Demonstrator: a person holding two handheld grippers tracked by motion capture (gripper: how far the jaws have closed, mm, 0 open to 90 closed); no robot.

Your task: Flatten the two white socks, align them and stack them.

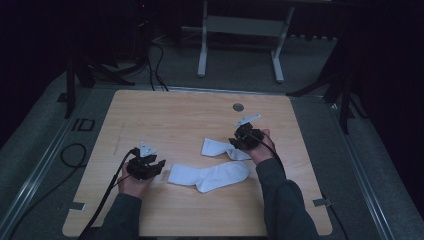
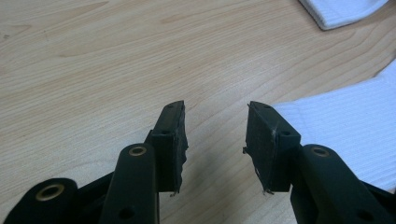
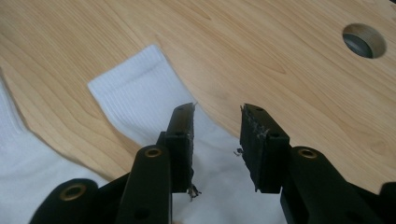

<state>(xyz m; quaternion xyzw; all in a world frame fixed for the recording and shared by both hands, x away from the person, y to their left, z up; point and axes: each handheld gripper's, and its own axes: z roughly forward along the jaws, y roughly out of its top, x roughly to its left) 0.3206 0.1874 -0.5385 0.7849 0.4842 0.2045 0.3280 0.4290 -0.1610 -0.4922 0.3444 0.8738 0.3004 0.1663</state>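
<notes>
White things: two white ribbed cotton socks lie flat and apart on the pale wood-grain tabletop (image 1: 150,115); neither is gripped, folded or paired, so by my judgement the work has barely begun.
Left tool (image 1: 161,165): jaws parted with nothing between them, low over bare wood just left of the near sock's cuff.
Near sock (image 1: 210,176): long, bent at the heel, cuff pointing left; the landmark.
Far sock (image 1: 220,148): just behind the near sock, cuff toward the left, partly under the right hand.
Right tool (image 1: 235,142): jaws parted and empty, poised over the far sock.
Left to do: grasping both socks and bringing them together.
</notes>
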